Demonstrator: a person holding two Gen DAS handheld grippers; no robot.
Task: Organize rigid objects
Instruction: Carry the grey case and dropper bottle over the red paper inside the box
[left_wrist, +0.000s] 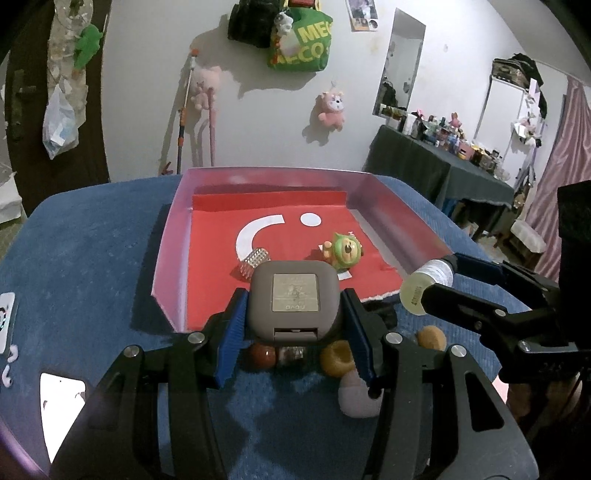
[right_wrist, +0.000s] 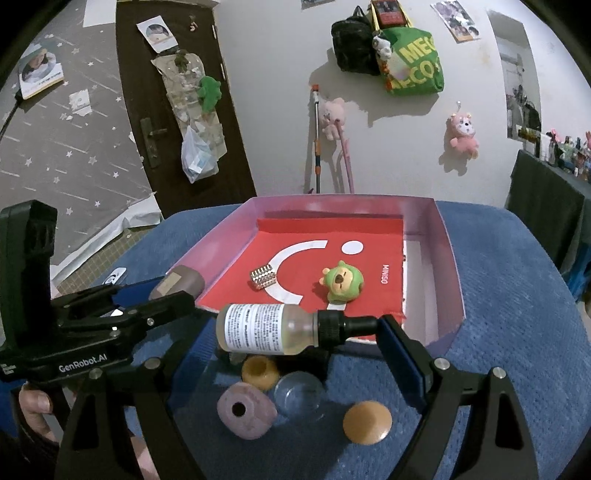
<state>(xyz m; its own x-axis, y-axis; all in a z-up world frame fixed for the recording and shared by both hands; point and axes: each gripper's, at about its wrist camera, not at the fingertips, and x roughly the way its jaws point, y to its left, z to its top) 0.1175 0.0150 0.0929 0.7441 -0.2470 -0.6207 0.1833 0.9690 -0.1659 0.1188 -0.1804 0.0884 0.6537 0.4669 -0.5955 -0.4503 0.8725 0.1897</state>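
My left gripper (left_wrist: 293, 314) is shut on a grey square case (left_wrist: 293, 301) and holds it just above the near edge of the pink tray (left_wrist: 173, 236). My right gripper (right_wrist: 295, 328) is shut on a dropper bottle (right_wrist: 266, 328) with a white label, held sideways just in front of the tray (right_wrist: 450, 251). The bottle also shows in the left wrist view (left_wrist: 424, 286). Inside the tray, on a red sheet, lie a green toy figure (right_wrist: 341, 282) and a silver bead block (right_wrist: 263, 277).
On the blue cloth (right_wrist: 517, 332) below the grippers lie a yellow ring (right_wrist: 260, 371), a mauve ring (right_wrist: 245, 411), a clear dome (right_wrist: 299, 397) and a tan disc (right_wrist: 367, 422). A red-brown ball (left_wrist: 262, 356) shows under the case. A dark door and toy-hung wall stand behind.
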